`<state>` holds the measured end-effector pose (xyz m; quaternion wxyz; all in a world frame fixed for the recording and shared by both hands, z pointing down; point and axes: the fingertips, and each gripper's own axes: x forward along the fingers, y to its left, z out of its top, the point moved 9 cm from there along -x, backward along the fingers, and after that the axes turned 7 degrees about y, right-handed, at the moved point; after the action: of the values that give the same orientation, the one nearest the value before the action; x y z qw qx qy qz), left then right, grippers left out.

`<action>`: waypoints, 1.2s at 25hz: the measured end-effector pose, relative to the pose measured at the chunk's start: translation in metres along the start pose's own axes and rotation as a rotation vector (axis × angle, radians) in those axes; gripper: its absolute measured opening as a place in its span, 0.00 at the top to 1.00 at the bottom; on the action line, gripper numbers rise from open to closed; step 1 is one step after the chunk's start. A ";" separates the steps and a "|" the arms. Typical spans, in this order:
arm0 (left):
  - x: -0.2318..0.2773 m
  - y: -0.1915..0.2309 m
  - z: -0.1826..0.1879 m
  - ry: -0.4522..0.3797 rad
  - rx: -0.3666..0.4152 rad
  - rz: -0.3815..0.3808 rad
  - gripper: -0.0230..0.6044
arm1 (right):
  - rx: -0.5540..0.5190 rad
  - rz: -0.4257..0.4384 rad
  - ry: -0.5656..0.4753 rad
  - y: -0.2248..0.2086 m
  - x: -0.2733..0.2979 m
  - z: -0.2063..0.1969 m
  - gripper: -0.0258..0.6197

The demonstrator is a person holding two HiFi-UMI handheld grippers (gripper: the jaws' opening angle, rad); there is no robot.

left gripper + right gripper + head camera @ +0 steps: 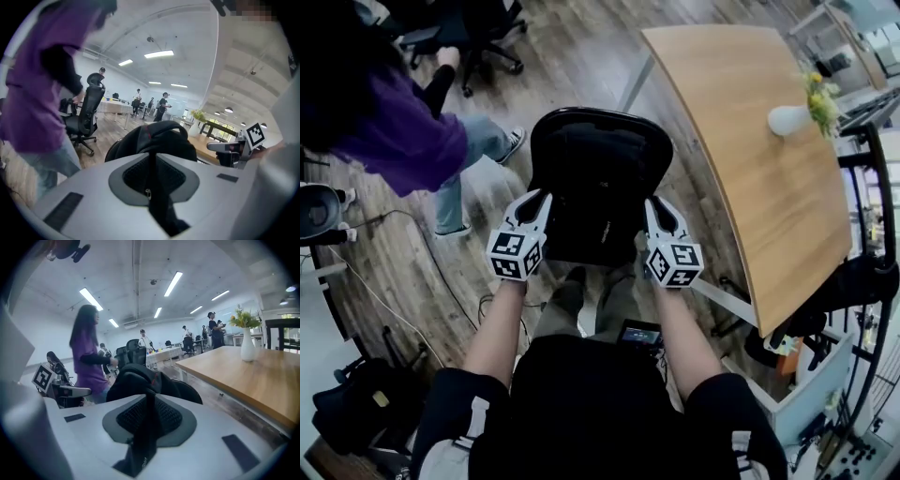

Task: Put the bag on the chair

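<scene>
Evidently the two shoulder straps serve as handles. The left gripper (pixel 537 199) has its jaws pinched on one black strap (pixel 152 176) and the right gripper (pixel 662 206) clamps the other strap (pixel 144 427), which keeps the black backpack (pixel 595 183) level. The backpack hangs squarely over the office chair (pixel 581 114), beside the wooden table (pixel 750 150). Whether it already rests on the seat, I cannot tell.

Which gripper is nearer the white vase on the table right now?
Right. The right gripper grips the bag on its table side, vase up and to its right; the left gripper grips the bag's opposite side, farther from the vase.
</scene>
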<state>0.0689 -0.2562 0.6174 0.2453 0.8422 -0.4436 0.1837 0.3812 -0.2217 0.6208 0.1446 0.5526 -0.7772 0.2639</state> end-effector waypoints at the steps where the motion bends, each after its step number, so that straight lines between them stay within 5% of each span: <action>1: -0.009 -0.004 0.004 -0.028 0.004 -0.004 0.91 | -0.010 0.001 -0.020 0.005 -0.009 0.004 0.87; 11: -0.117 -0.038 0.046 -0.251 0.067 -0.073 0.96 | -0.114 0.010 -0.233 0.074 -0.113 0.034 0.94; 18: -0.185 -0.061 0.049 -0.325 0.084 -0.075 0.96 | -0.136 0.038 -0.365 0.096 -0.196 0.042 0.94; 30: -0.278 -0.168 -0.016 -0.406 0.131 -0.003 0.96 | -0.137 0.065 -0.365 0.098 -0.315 -0.035 0.94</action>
<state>0.0581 0.0171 0.4418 0.0959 0.8768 -0.4696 0.0385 0.3969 0.0692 0.4627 0.0296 0.5548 -0.8241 0.1103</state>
